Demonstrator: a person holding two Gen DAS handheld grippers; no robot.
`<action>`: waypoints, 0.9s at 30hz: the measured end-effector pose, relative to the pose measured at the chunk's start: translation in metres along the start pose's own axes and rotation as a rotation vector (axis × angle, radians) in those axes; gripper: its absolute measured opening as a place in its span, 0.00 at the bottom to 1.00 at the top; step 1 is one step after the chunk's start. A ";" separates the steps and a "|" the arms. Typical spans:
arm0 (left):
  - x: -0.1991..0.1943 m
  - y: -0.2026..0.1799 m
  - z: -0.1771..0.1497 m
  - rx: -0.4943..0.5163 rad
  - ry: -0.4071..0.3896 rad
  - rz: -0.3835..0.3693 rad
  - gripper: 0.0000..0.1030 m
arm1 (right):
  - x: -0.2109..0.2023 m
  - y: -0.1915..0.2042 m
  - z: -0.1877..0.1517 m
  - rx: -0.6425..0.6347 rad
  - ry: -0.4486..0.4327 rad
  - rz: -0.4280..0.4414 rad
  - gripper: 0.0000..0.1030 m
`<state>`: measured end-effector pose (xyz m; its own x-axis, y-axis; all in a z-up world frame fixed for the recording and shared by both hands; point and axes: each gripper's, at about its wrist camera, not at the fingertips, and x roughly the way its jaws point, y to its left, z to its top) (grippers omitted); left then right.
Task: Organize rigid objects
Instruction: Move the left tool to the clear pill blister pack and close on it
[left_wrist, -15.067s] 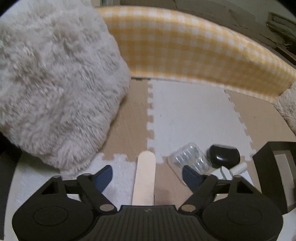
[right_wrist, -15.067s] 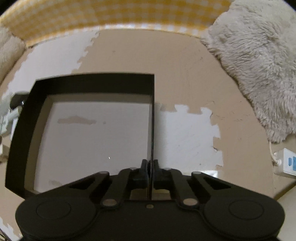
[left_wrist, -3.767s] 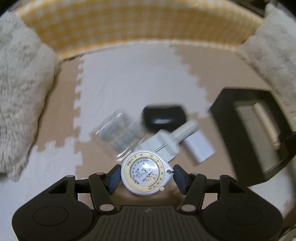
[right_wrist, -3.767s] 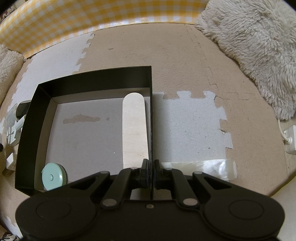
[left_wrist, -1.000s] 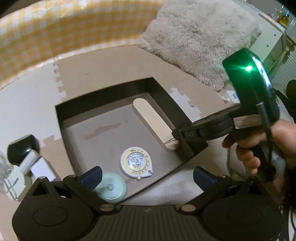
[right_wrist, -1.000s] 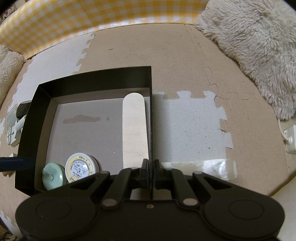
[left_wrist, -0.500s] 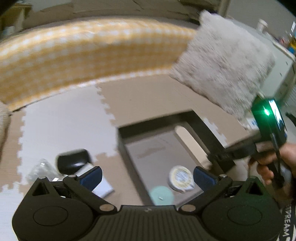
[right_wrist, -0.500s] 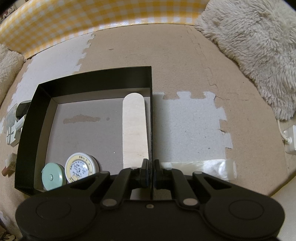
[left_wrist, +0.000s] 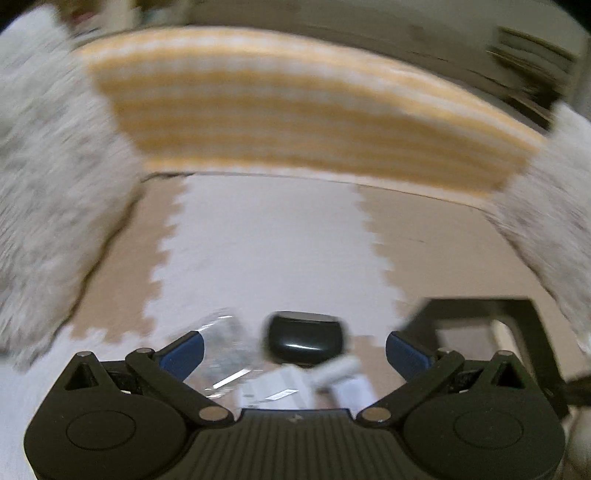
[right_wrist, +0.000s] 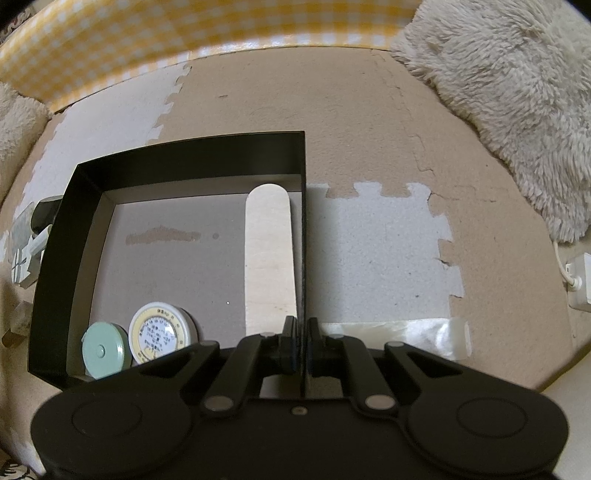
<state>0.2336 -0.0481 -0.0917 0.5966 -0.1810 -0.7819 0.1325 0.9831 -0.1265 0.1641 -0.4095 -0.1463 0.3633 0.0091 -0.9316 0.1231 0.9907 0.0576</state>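
Observation:
My right gripper (right_wrist: 302, 341) is shut on the right wall of a black box (right_wrist: 199, 155) on the floor mat. Inside lie a long wooden stick (right_wrist: 269, 258), a round white-and-yellow tape measure (right_wrist: 159, 331) and a small green disc (right_wrist: 103, 350). My left gripper (left_wrist: 295, 350) is open and empty, in a blurred view, over loose items: a black case (left_wrist: 304, 341), a clear plastic pack (left_wrist: 221, 347) and white adapter parts (left_wrist: 314, 380). The box (left_wrist: 476, 306) shows at its right.
A yellow checked cushion (left_wrist: 295, 122) runs along the back. Fluffy grey pillows sit left (left_wrist: 48, 184) and right (right_wrist: 517, 85). A white power plug (right_wrist: 580, 273) lies at the far right. Clear tape (right_wrist: 399, 332) is stuck on the mat.
My left gripper has swung left, away from the box, and now faces the loose items. The right gripper and the box have not moved.

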 end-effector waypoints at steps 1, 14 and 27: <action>0.004 0.009 0.000 -0.033 0.006 0.021 1.00 | 0.000 0.000 0.000 0.001 0.000 0.001 0.07; 0.060 0.054 -0.009 -0.253 0.090 0.142 1.00 | 0.000 0.001 -0.001 -0.007 -0.001 -0.005 0.07; 0.085 0.054 -0.010 -0.251 0.078 0.199 1.00 | 0.000 0.001 -0.001 -0.005 -0.001 -0.003 0.07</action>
<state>0.2834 -0.0105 -0.1711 0.5273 0.0082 -0.8496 -0.1854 0.9770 -0.1057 0.1638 -0.4084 -0.1466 0.3641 0.0056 -0.9313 0.1198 0.9914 0.0528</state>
